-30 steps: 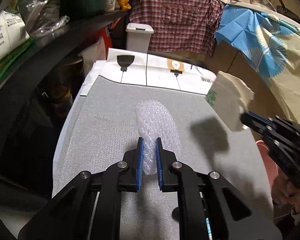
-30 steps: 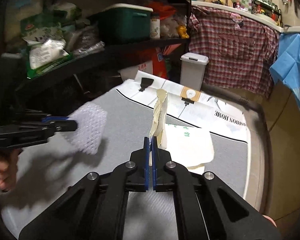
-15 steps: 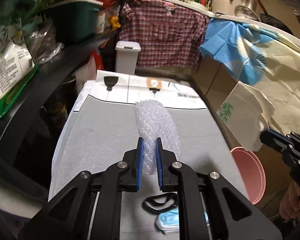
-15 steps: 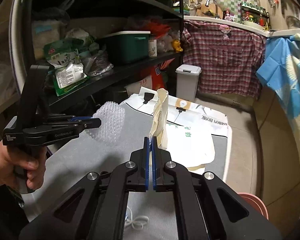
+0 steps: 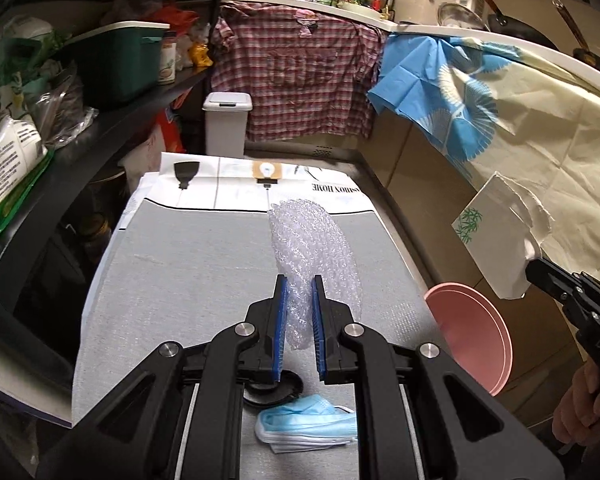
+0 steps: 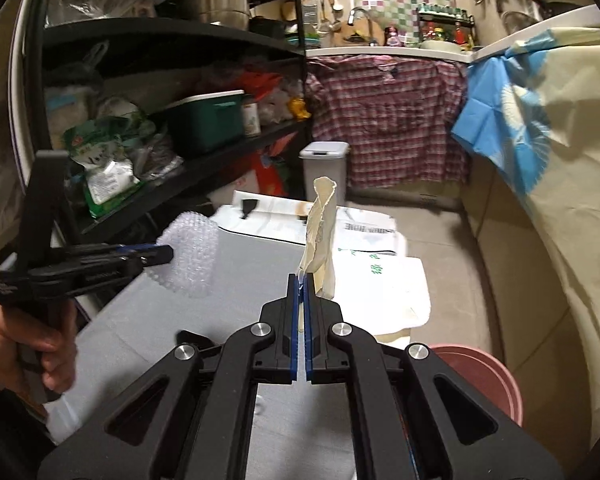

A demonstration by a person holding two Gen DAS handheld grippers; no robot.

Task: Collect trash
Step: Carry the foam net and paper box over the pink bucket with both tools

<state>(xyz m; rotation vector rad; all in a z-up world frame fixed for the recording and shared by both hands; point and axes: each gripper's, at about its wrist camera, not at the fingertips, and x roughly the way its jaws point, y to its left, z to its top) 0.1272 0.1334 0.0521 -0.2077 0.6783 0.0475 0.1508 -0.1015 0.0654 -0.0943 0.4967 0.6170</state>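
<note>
My left gripper [image 5: 299, 280] is shut on a piece of bubble wrap [image 5: 312, 248] and holds it up above the grey mat [image 5: 188, 272]. It also shows in the right wrist view [image 6: 192, 256], at the left. My right gripper [image 6: 301, 278] is shut on a cream paper wrapper [image 6: 320, 232] with green bamboo print and holds it in the air. In the left wrist view the wrapper [image 5: 496, 240] hangs at the right, above a pink bucket [image 5: 472, 336]. The bucket also shows in the right wrist view [image 6: 488, 380], low at the right.
A blue face mask [image 5: 308, 428] and a black looped thing [image 5: 272, 390] lie on the mat near me. A white lidded bin [image 5: 226, 122] stands at the far end. Black shelving [image 6: 172, 92] runs along the left. Printed paper [image 5: 260, 184] covers the mat's far end.
Both grippers have risen and pulled back with their loads. The pink bucket and the face mask have come into view below.
</note>
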